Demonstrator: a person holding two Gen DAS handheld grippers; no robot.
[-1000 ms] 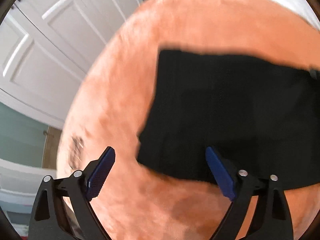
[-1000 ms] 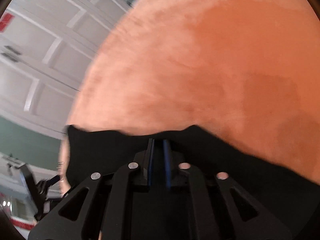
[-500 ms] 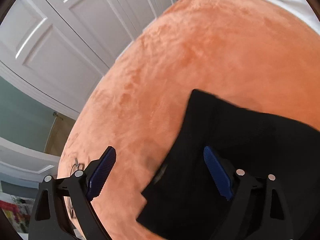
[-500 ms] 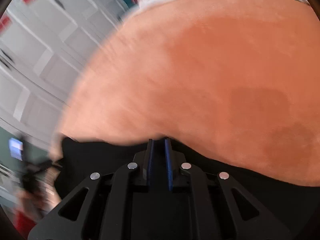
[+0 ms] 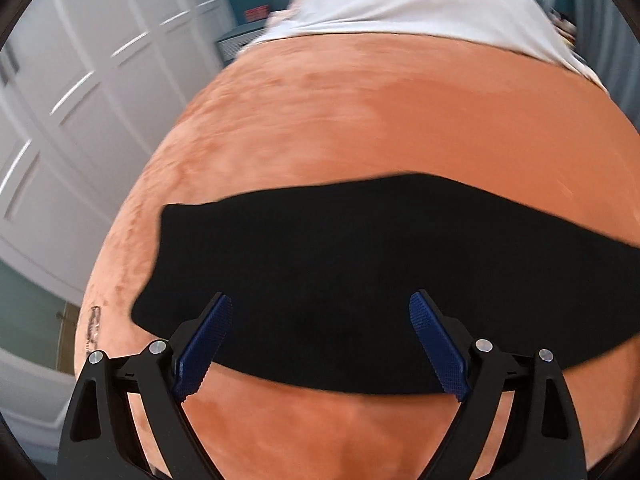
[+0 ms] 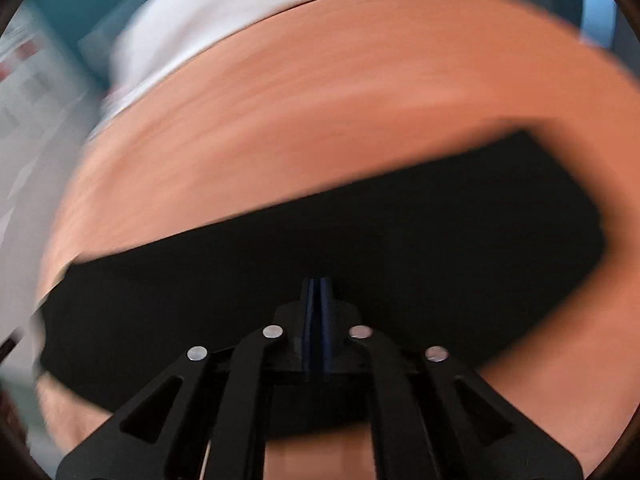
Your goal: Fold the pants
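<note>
Orange fuzzy blanket (image 5: 400, 120) covers the bed, white sheet (image 5: 400, 4) at the far end, white panelled wardrobe doors (image 5: 80, 100) to the left. Black pants (image 5: 340, 272) lie flat on the blanket as a wide folded band running left to right, on the near part of the bed.

My left tongs (image 5: 320, 344) are spread wide, blue ribbed pads (image 5: 204, 344) clear on both sides, nothing between them. They hang over the near edge of the pants: the right pad sits over black cloth, the left pad straddles the near-left edge where cloth meets blanket. Can't tell if the pads touch the fabric.

Right wrist view is motion-blurred. My right tongs (image 6: 318, 292) are pressed together, only a thin sliver between the blue pads, tips over the middle of the pants (image 6: 440, 240). Black on black, so I can't tell if cloth is pinched in them. Pants stretch out left and right of the tips, with blanket (image 6: 340, 100) beyond.
</note>
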